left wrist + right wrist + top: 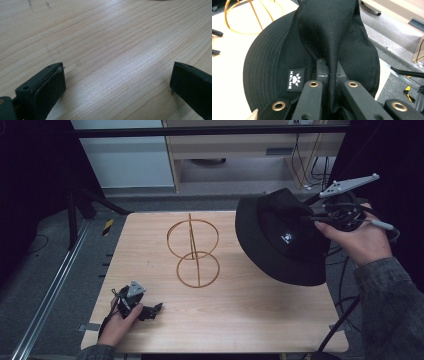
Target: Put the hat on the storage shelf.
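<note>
A black bucket hat (280, 237) with a small white paw label hangs above the table's right side. My right gripper (320, 215) is shut on a pinched fold of the hat's crown (329, 50), with the brim spreading out below. A gold wire hat stand (192, 251) made of two rings and an upright stands at the table's middle, to the left of the hat. The stand (249, 17) shows again at the top left of the right gripper view. My left gripper (150, 310) rests low at the table's front left, open, with bare wood (112, 75) between its jaws.
The light wooden table (240, 320) has open surface at the front and middle. Past the far edge are a pale cabinet (235, 155), cables and dark floor. A metal rail (50, 290) runs along the left of the table.
</note>
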`<action>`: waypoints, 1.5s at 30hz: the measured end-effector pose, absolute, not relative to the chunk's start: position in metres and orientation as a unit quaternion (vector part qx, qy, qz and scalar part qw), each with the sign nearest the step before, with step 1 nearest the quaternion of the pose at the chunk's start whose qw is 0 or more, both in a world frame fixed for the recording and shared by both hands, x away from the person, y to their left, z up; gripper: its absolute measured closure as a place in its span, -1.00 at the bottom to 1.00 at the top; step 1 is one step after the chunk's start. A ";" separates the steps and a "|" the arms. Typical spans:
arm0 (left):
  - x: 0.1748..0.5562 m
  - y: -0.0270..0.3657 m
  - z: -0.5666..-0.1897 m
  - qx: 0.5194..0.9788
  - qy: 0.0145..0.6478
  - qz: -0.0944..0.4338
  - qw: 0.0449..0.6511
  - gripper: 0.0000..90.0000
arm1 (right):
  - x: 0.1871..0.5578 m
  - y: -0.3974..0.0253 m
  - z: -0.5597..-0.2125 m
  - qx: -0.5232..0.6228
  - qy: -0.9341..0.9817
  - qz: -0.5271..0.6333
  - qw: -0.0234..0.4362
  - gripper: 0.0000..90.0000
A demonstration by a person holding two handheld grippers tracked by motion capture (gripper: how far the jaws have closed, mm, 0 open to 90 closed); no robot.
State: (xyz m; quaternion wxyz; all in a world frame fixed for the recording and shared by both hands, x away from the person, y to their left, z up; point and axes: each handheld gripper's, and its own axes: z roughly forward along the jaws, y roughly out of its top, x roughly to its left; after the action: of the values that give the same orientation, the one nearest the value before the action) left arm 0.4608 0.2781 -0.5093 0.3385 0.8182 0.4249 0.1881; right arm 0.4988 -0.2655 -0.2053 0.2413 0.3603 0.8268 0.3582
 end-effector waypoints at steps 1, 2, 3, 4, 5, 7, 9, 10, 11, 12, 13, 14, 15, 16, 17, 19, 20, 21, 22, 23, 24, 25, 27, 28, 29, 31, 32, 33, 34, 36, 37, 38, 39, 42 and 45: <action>0.461 0.278 -0.509 0.818 0.425 0.188 0.339 -1.00 | 0.498 -0.266 -0.204 0.361 0.826 0.359 0.242 0.97; 0.461 0.278 -0.509 0.818 0.425 0.188 0.339 -1.00 | 0.498 -0.266 -0.204 0.361 0.826 0.359 0.242 0.97; 0.461 0.278 -0.509 0.818 0.425 0.188 0.339 -1.00 | 0.497 -0.266 -0.201 0.359 0.826 0.360 0.243 0.97; 0.461 0.278 -0.509 0.818 0.425 0.188 0.338 -1.00 | 0.496 -0.266 -0.201 0.360 0.825 0.360 0.245 0.97; 0.461 0.278 -0.509 0.818 0.425 0.188 0.339 -1.00 | 0.496 -0.266 -0.200 0.360 0.824 0.362 0.245 0.97; 0.461 0.278 -0.509 0.818 0.425 0.188 0.339 -1.00 | 0.495 -0.266 -0.199 0.359 0.823 0.363 0.247 0.97; 0.461 0.278 -0.509 0.818 0.425 0.188 0.339 -1.00 | 0.494 -0.266 -0.198 0.360 0.823 0.364 0.248 0.97; 0.461 0.278 -0.509 0.818 0.425 0.188 0.339 -1.00 | 0.493 -0.266 -0.197 0.359 0.822 0.366 0.249 0.97; 0.461 0.278 -0.509 0.818 0.425 0.188 0.339 -1.00 | 0.492 -0.266 -0.196 0.359 0.820 0.370 0.250 0.97; 0.461 0.278 -0.509 0.818 0.425 0.188 0.339 -1.00 | 0.492 -0.266 -0.196 0.358 0.819 0.370 0.251 0.97; 0.461 0.278 -0.509 0.818 0.425 0.188 0.339 -1.00 | 0.491 -0.266 -0.195 0.357 0.819 0.373 0.252 0.97; 0.461 0.278 -0.509 0.818 0.425 0.188 0.339 -1.00 | 0.491 -0.265 -0.194 0.357 0.819 0.372 0.253 0.97; 0.461 0.278 -0.509 0.818 0.425 0.188 0.339 -1.00 | 0.490 -0.264 -0.193 0.357 0.816 0.376 0.254 0.97; 0.461 0.278 -0.509 0.818 0.425 0.188 0.339 -1.00 | 0.490 -0.263 -0.193 0.356 0.815 0.380 0.253 0.97; 0.461 0.278 -0.509 0.818 0.425 0.188 0.339 -1.00 | 0.489 -0.262 -0.192 0.356 0.815 0.379 0.254 0.97; 0.461 0.278 -0.509 0.818 0.425 0.188 0.339 -1.00 | 0.489 -0.258 -0.190 0.351 0.814 0.385 0.256 0.97; 0.461 0.278 -0.509 0.818 0.425 0.188 0.339 -1.00 | 0.489 -0.258 -0.190 0.351 0.814 0.385 0.256 0.97; 0.461 0.278 -0.509 0.818 0.425 0.188 0.339 -1.00 | 0.488 -0.254 -0.189 0.349 0.812 0.391 0.257 0.97; 0.461 0.278 -0.509 0.818 0.425 0.188 0.339 -1.00 | 0.488 -0.251 -0.189 0.346 0.812 0.393 0.258 0.97; 0.461 0.278 -0.509 0.818 0.425 0.188 0.339 -1.00 | 0.488 -0.248 -0.188 0.343 0.812 0.394 0.259 0.97; 0.461 0.278 -0.509 0.818 0.425 0.188 0.339 -1.00 | 0.488 -0.248 -0.188 0.343 0.812 0.394 0.259 0.97; 0.461 0.278 -0.509 0.818 0.425 0.188 0.339 -1.00 | 0.489 -0.242 -0.187 0.338 0.811 0.400 0.259 0.97; 0.461 0.278 -0.509 0.818 0.425 0.188 0.338 -1.00 | 0.489 -0.236 -0.186 0.332 0.812 0.403 0.261 0.97; 0.461 0.278 -0.509 0.818 0.425 0.188 0.338 -1.00 | 0.490 -0.232 -0.186 0.329 0.812 0.404 0.263 0.97; 0.461 0.278 -0.509 0.818 0.425 0.188 0.338 -1.00 | 0.490 -0.228 -0.186 0.325 0.814 0.403 0.264 0.97; 0.461 0.278 -0.509 0.818 0.425 0.188 0.338 -1.00 | 0.492 -0.220 -0.186 0.319 0.816 0.402 0.266 0.97; 0.461 0.278 -0.509 0.818 0.425 0.188 0.339 -1.00 | 0.493 -0.216 -0.186 0.317 0.816 0.405 0.266 0.97; 0.461 0.278 -0.509 0.818 0.425 0.188 0.339 -1.00 | 0.493 -0.212 -0.185 0.314 0.816 0.406 0.266 0.97; 0.461 0.278 -0.509 0.818 0.425 0.188 0.338 -1.00 | 0.494 -0.208 -0.185 0.310 0.817 0.407 0.265 0.97; 0.461 0.278 -0.509 0.818 0.425 0.188 0.338 -1.00 | 0.495 -0.204 -0.185 0.307 0.818 0.409 0.263 0.97; 0.461 0.278 -0.509 0.818 0.425 0.188 0.338 -1.00 | 0.496 -0.199 -0.185 0.304 0.818 0.412 0.261 0.97; 0.461 0.278 -0.509 0.818 0.425 0.188 0.338 -1.00 | 0.498 -0.190 -0.185 0.296 0.822 0.412 0.258 0.97; 0.461 0.278 -0.509 0.818 0.425 0.188 0.338 -1.00 | 0.498 -0.190 -0.185 0.296 0.822 0.412 0.258 0.97; 0.461 0.278 -0.509 0.818 0.425 0.188 0.338 -1.00 | 0.501 -0.175 -0.185 0.285 0.827 0.412 0.255 0.97; 0.461 0.278 -0.509 0.819 0.425 0.187 0.337 -1.00 | 0.506 -0.155 -0.185 0.269 0.836 0.406 0.254 0.96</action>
State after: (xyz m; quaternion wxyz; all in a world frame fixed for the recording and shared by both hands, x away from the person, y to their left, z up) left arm 0.4607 0.2782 -0.5090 0.3371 0.8190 0.4252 0.1869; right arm 0.5059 -0.1554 -0.1854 0.2536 0.2694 0.8358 0.4057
